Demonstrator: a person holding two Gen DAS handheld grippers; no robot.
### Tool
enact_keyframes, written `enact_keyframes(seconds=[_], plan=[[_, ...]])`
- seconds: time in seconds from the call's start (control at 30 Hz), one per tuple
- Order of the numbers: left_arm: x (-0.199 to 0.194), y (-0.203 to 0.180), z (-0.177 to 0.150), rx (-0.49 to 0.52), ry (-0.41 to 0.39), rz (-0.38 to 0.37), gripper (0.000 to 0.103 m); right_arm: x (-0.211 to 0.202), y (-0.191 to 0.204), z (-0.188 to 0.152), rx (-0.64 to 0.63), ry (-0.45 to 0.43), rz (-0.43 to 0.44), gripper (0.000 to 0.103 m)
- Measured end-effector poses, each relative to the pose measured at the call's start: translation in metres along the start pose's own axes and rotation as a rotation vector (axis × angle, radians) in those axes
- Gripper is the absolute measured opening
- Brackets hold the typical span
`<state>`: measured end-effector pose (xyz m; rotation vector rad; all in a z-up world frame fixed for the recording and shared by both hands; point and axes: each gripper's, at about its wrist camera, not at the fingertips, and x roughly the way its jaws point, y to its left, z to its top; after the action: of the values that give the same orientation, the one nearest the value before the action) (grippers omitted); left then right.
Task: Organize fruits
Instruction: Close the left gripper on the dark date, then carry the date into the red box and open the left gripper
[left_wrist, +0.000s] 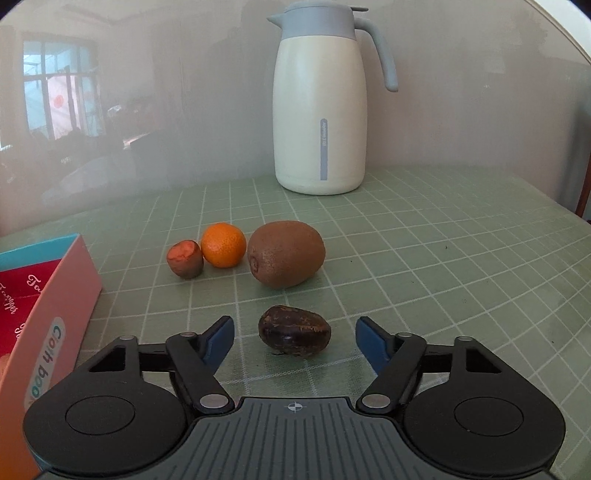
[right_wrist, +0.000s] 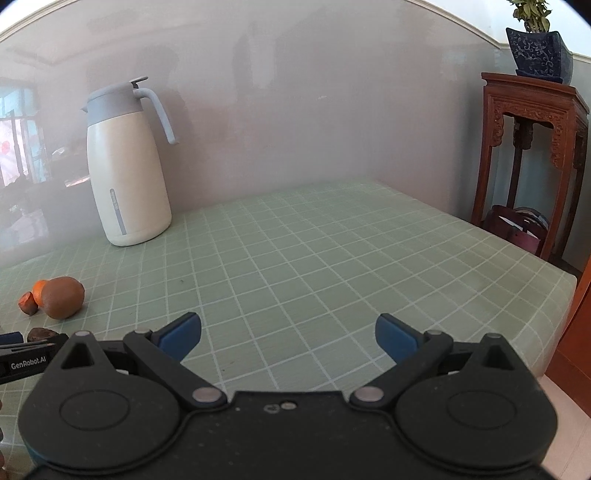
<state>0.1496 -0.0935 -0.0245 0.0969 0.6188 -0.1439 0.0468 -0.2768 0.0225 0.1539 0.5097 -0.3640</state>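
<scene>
A dark brown, chestnut-like fruit (left_wrist: 294, 335) lies on the green checked tablecloth (left_wrist: 443, 266), between the blue pads of my left gripper (left_wrist: 295, 341). The pads stand clear of it on both sides, so the gripper is open. Beyond it rest a brown kiwi (left_wrist: 286, 253), a small orange (left_wrist: 223, 244) and a reddish bitten fruit (left_wrist: 184, 258), close together. In the right wrist view my right gripper (right_wrist: 288, 334) hangs open over bare cloth with nothing between its fingers. The kiwi (right_wrist: 62, 297) and dark fruit (right_wrist: 38, 334) show at its far left.
A cream thermos jug (left_wrist: 319, 99) with a grey lid stands by the wall behind the fruits. A pink box (left_wrist: 48, 314) with a red lining sits at the left. To the right of the table stands a carved wooden stand (right_wrist: 532, 155) with a potted plant (right_wrist: 535, 48).
</scene>
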Motion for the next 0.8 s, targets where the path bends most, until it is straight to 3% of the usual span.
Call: enact_keyframes(seconds=[0.03,0.07,0.8], plan=[[0.002,0.000,0.000,-0.001,0.006,-0.003,0.047,0.000,0.000,0.000,0.000,0.000,0.001,0.101],[0.003,0.000,-0.001,-0.003,0.014,-0.004,0.042,0.000,0.001,0.000,-0.001,0.002,0.001,0.101],[-0.019,0.014,-0.004,-0.034,-0.054,0.015,0.042,-0.001,0.010,-0.001,-0.033,0.004,0.002,0.101]])
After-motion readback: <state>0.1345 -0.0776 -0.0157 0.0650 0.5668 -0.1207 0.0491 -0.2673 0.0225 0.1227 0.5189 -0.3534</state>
